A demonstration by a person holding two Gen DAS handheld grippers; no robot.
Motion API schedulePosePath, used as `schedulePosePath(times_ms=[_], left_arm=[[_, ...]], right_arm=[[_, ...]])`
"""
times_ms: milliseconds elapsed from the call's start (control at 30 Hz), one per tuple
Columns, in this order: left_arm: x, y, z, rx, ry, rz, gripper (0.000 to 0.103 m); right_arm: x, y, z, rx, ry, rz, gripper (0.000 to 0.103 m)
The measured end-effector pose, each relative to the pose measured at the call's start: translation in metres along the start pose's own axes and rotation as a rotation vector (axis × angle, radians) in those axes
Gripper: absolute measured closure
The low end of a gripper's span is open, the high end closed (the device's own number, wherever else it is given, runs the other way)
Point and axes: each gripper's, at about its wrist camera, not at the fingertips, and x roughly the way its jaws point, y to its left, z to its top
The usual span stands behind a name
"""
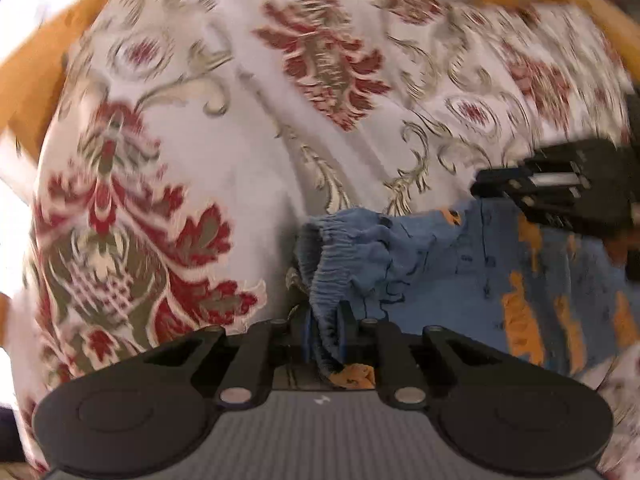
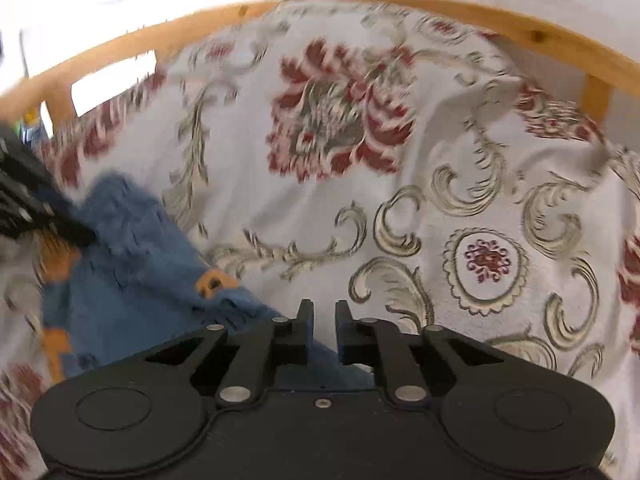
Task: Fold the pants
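Note:
The pants [image 1: 472, 280] are blue with orange prints and lie on a floral bedspread [image 1: 240, 140]. My left gripper [image 1: 324, 320] is shut on the gathered elastic waistband [image 1: 340, 252], which bunches up between the fingers. In the right wrist view the pants [image 2: 132, 280] spread to the lower left and run under my right gripper [image 2: 322, 320]. Its fingers stand a small gap apart with blue cloth below them; nothing shows pinched between them. The right gripper also shows in the left wrist view [image 1: 560, 196], over the pants' far edge. The left gripper shows blurred at the right wrist view's left edge [image 2: 28, 200].
The bedspread [image 2: 440, 200] is white with red flowers and olive scrolls, with a few creases. A wooden bed rail [image 2: 480, 16] runs along the far side, with a white wall behind it. The wooden frame [image 1: 44, 56] also shows at the upper left of the left wrist view.

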Motion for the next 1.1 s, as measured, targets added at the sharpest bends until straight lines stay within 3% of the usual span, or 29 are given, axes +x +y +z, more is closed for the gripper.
schedulePosePath(times_ms=[67,133,233,333,467,567,700,767,867,900,1000,1033,1100], left_arm=[[-0.004,0.007,0.0,-0.036,-0.003,-0.027,0.089],[-0.004,0.013,-0.001,-0.066,-0.002,-0.045,0.09],[-0.011,0.019,-0.005,-0.13,-0.019,-0.059,0.091],[-0.012,0.018,-0.01,-0.098,-0.021,-0.042,0.092],[-0.017,0.014,-0.008,-0.053,-0.034,-0.027,0.077],[-0.024,0.011,-0.002,-0.056,-0.043,-0.025,0.064],[-0.029,0.002,0.01,-0.006,-0.09,-0.004,0.043],[-0.023,-0.003,0.02,0.014,-0.089,0.012,0.04],[-0.005,-0.007,0.032,0.03,-0.052,0.029,0.042],[0.0,-0.009,0.033,0.044,-0.042,0.042,0.051],[0.011,-0.013,0.037,0.076,-0.021,0.091,0.076],[0.013,-0.012,0.037,0.063,-0.013,0.093,0.077],[0.014,-0.011,0.039,0.045,-0.011,0.099,0.081]], right_arm=[[-0.014,0.005,-0.002,0.014,-0.037,0.04,0.084],[-0.013,0.013,-0.009,0.009,-0.006,0.074,0.083],[0.012,0.019,-0.023,-0.015,0.088,-0.013,0.083],[0.015,0.006,-0.031,0.084,0.072,-0.078,0.085],[-0.026,0.028,-0.037,0.101,-0.027,-0.16,0.07],[-0.046,0.03,-0.046,0.12,-0.044,-0.171,0.068],[-0.036,0.008,-0.057,0.202,0.015,-0.181,0.069],[-0.042,-0.002,-0.055,0.257,-0.017,-0.16,0.067],[-0.049,-0.018,-0.047,0.292,-0.029,-0.143,0.05],[-0.045,-0.024,-0.043,0.299,-0.009,-0.135,0.049],[-0.024,-0.028,-0.041,0.235,0.051,-0.185,0.057],[-0.013,-0.027,-0.043,0.187,0.087,-0.246,0.061],[-0.011,-0.028,-0.046,0.213,0.074,-0.257,0.06]])
